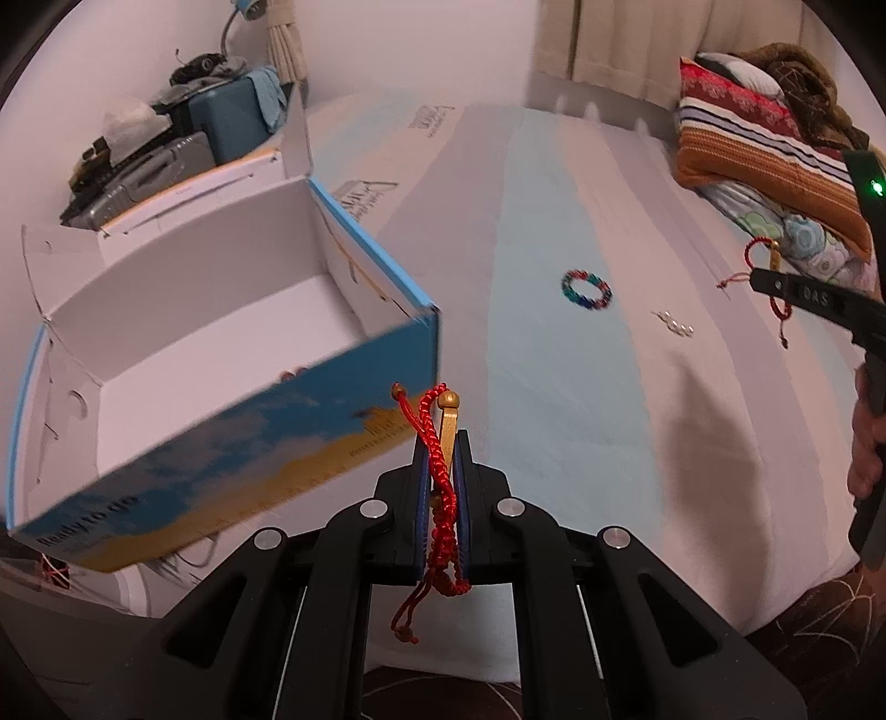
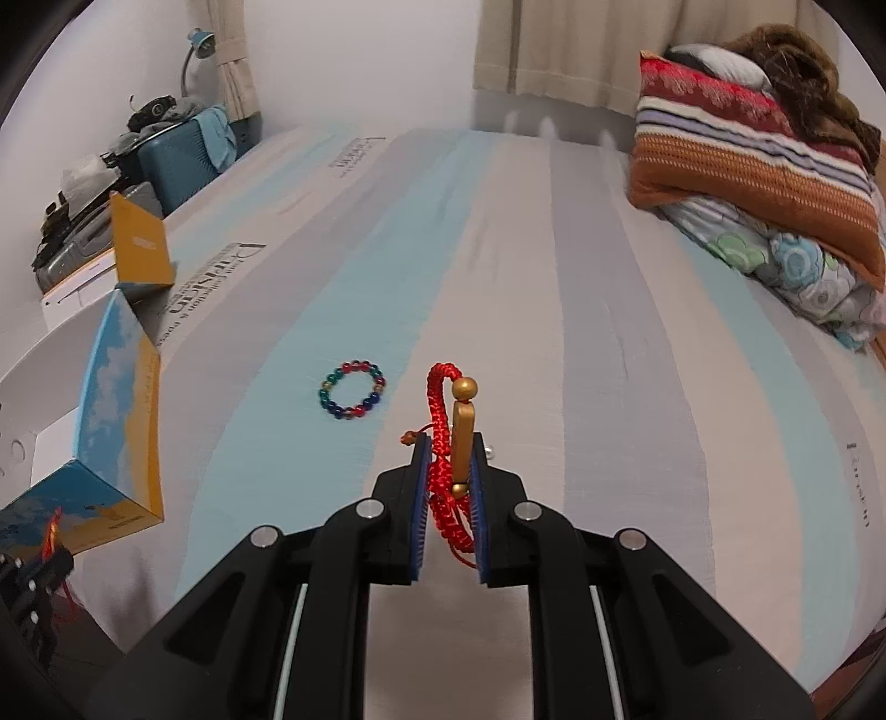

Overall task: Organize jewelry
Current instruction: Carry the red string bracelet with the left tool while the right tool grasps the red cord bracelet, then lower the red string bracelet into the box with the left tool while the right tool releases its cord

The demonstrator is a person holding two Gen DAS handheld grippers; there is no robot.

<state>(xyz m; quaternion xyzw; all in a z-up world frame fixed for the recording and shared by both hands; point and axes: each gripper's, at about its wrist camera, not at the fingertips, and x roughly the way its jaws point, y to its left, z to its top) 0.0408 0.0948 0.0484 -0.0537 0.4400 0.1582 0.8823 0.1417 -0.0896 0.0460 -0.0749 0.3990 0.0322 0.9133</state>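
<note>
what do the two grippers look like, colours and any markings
Both the left gripper and right gripper are matte black, angular linkages with round silver pivot pins. Their jaws carry blue ribbed pads. Seen from the left wrist view, the right gripper's side shows pale lettering and a small green light. No sleeves or cables are visible.

Setting: home bedroom. Evidence: bed with striped sheet [image 2: 498,277] as work surface; folded blankets and pillows [image 2: 764,166] stacked at 1 side; drawn beige curtains [image 2: 554,44]; desk lamp [image 2: 199,47] over a blue suitcase [image 2: 177,160] piled with clutter by the wall.
</note>
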